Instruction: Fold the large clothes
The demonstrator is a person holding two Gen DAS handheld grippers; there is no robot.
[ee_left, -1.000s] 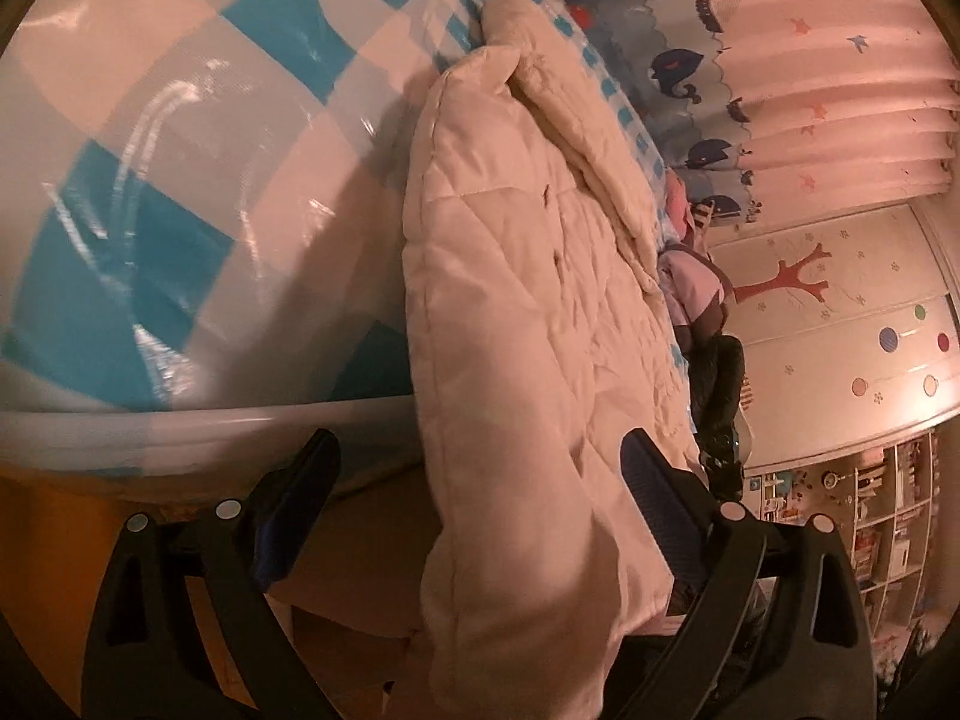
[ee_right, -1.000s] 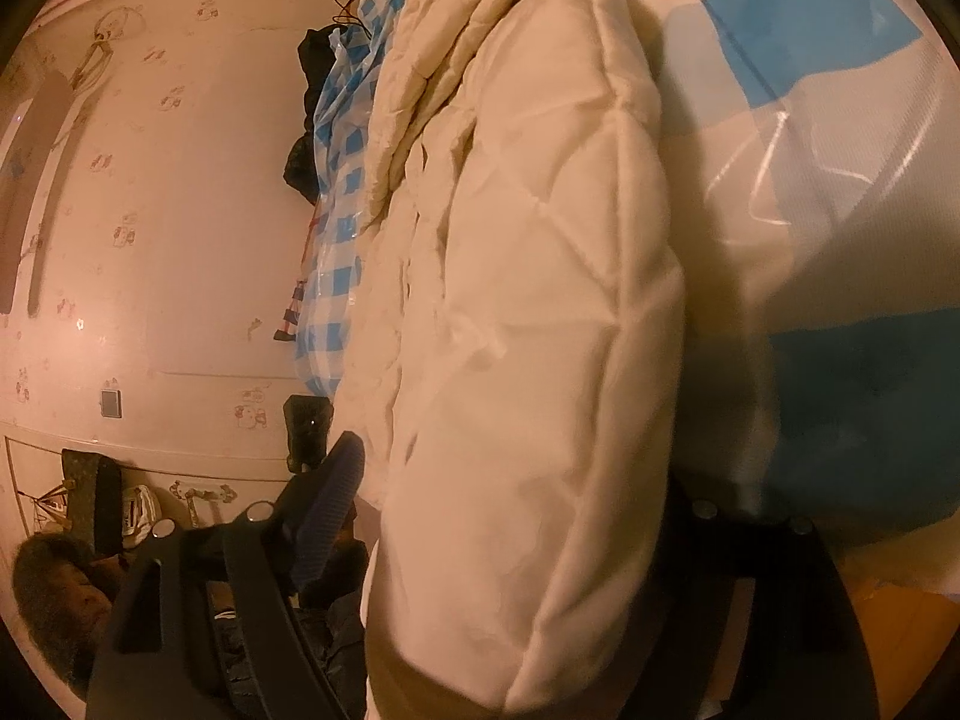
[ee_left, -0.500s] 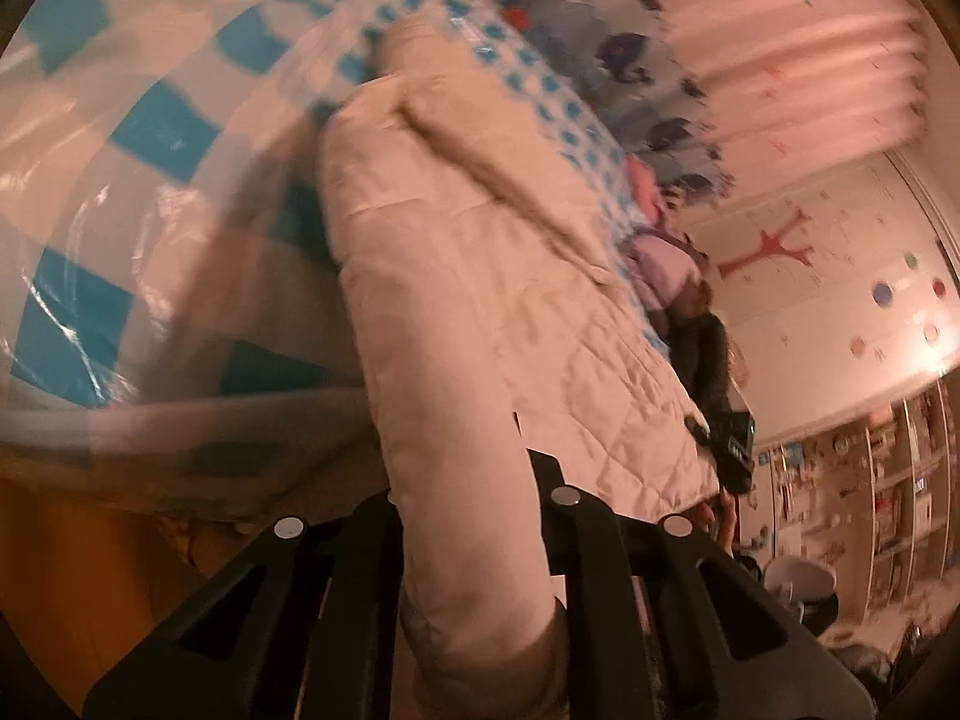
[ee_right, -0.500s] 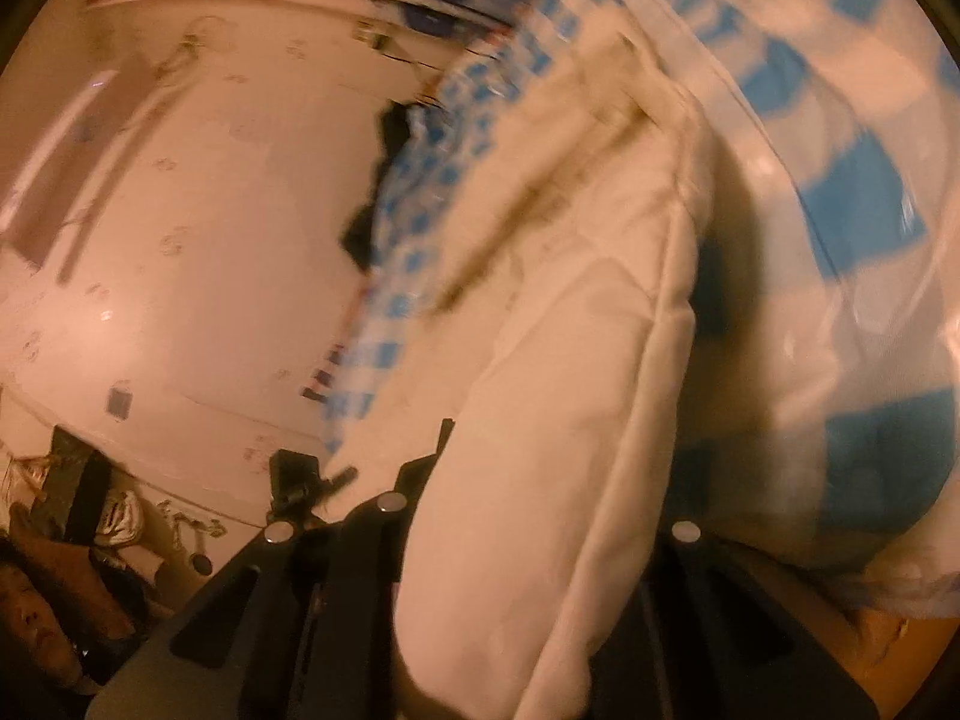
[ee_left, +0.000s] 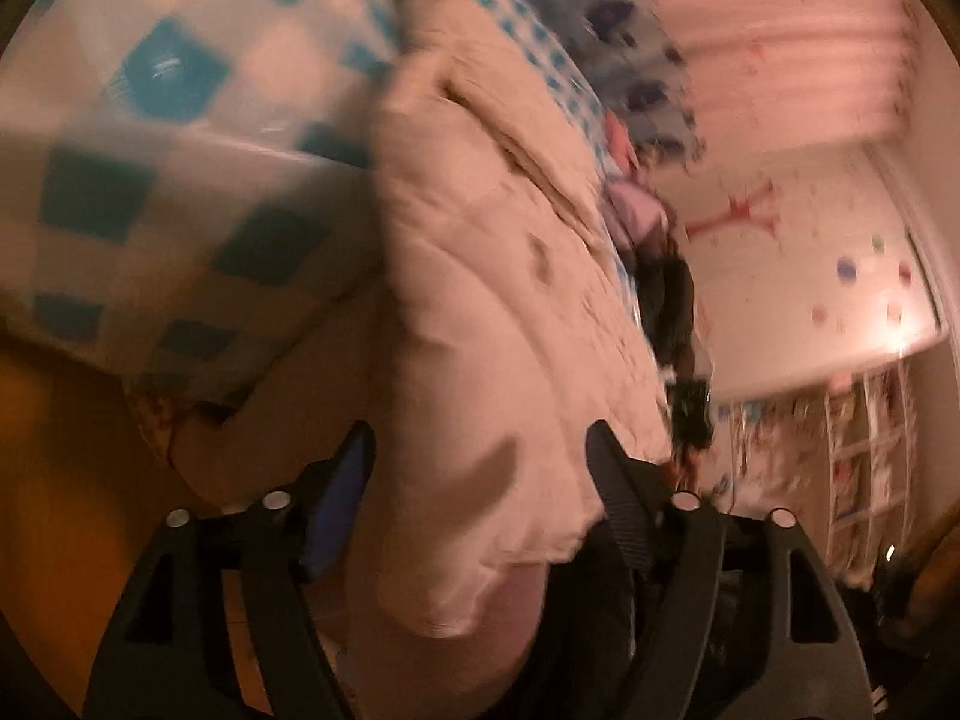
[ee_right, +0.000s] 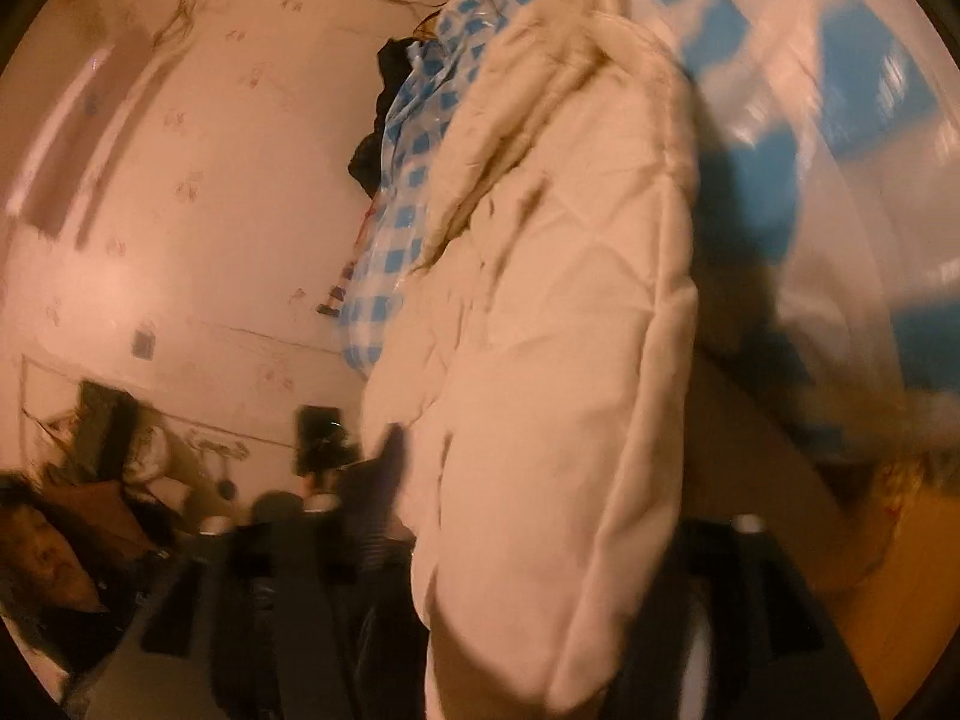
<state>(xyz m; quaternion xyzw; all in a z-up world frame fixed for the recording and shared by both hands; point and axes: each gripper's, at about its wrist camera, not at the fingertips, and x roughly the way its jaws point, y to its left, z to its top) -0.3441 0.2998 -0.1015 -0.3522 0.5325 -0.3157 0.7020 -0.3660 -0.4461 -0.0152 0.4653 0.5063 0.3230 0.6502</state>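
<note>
A cream quilted padded coat (ee_left: 498, 312) lies along the edge of a surface covered in blue-and-white checked plastic sheet (ee_left: 150, 138). My left gripper (ee_left: 480, 480) has its jaws apart around the coat's lower hem; the fabric sits between the fingers. In the right wrist view the same coat (ee_right: 558, 360) fills the middle, with its collar at the top. My right gripper (ee_right: 540, 516) also stands open, one finger (ee_right: 390, 456) left of the coat, the other hidden behind the fabric. Both views are motion-blurred.
The checked sheet (ee_right: 840, 120) hangs over an orange-brown base (ee_left: 60, 480). Dark and pink clothes (ee_left: 654, 252) lie at the far end of the coat. A shelf unit (ee_left: 864, 468) stands by the wall. A person (ee_right: 54, 558) is at lower left.
Half a second ago both grippers were shut on the coat's edge. Now both have opened and the coat lies loose between the fingers. Both cameras have shifted.
</note>
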